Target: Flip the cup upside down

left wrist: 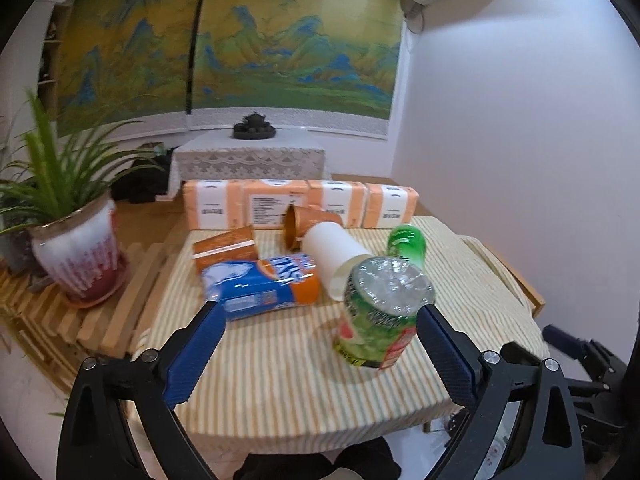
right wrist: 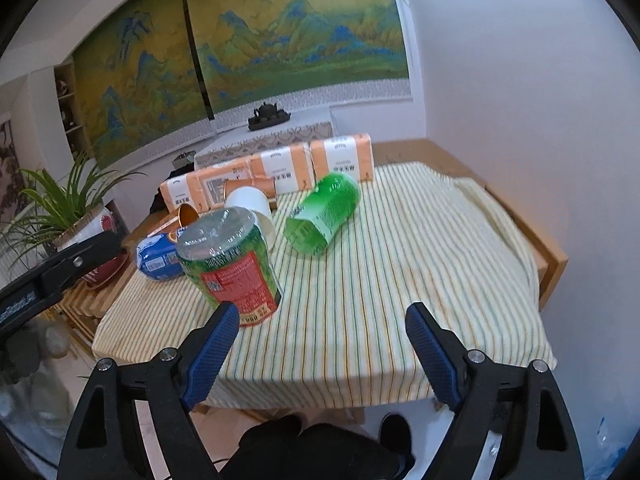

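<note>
A clear plastic cup with a green and red label (left wrist: 380, 312) stands on the striped cloth with its clear flat end up; it also shows in the right wrist view (right wrist: 230, 264). A white paper cup (left wrist: 334, 254) lies on its side behind it, also in the right wrist view (right wrist: 252, 206). Two orange cups (left wrist: 300, 224) (left wrist: 224, 248) lie on their sides further back. My left gripper (left wrist: 320, 320) is open, its right finger close beside the labelled cup. My right gripper (right wrist: 320, 320) is open and empty, just right of that cup.
A green bottle (right wrist: 324, 212) lies on its side mid-table. A blue snack pack (left wrist: 260, 286) lies at the left. Orange tissue packs (left wrist: 300, 202) line the back edge. A potted plant (left wrist: 76, 256) stands on a slatted wooden stand at the left. The white wall is at the right.
</note>
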Action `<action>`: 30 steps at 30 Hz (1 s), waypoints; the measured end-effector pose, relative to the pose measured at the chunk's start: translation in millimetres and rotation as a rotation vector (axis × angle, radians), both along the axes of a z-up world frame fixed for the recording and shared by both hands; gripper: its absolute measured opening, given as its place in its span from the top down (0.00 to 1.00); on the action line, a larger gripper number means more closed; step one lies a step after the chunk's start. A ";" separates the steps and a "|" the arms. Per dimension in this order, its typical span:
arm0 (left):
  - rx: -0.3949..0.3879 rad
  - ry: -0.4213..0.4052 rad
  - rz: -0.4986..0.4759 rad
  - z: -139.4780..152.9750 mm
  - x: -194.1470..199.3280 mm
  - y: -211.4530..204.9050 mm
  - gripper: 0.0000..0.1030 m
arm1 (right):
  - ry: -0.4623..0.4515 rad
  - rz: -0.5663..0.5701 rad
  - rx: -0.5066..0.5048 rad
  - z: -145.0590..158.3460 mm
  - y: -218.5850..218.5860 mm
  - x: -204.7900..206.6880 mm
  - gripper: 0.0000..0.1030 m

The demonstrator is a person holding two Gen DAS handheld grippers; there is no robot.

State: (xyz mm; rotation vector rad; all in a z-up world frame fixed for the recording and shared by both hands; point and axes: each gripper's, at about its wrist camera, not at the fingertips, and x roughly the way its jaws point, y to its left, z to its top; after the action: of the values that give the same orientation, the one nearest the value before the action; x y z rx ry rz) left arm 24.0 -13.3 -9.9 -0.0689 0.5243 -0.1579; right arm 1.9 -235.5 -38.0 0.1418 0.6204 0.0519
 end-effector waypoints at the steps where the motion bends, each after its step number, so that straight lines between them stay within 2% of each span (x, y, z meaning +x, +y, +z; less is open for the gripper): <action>1: 0.000 -0.005 0.007 0.5 -3.0 2.4 0.03 | -0.022 -0.002 -0.023 2.4 3.9 -2.0 0.14; 9: 0.026 -0.027 0.092 -2.0 -21.0 15.9 0.01 | -0.139 -0.005 -0.147 16.3 29.5 -16.9 0.08; 14: 0.054 -0.044 0.138 -6.0 -23.8 17.8 0.01 | -0.148 -0.008 -0.116 19.7 29.4 -19.1 0.08; 30: 0.044 -0.036 0.136 -7.5 -22.1 12.9 0.01 | -0.147 -0.017 -0.109 18.4 28.9 -19.1 0.07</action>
State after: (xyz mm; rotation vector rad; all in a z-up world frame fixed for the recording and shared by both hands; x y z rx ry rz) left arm 2.0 -0.4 -17.4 -0.0589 0.4854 -0.0150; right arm -17.2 -206.6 -19.5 0.0371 0.4741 0.0117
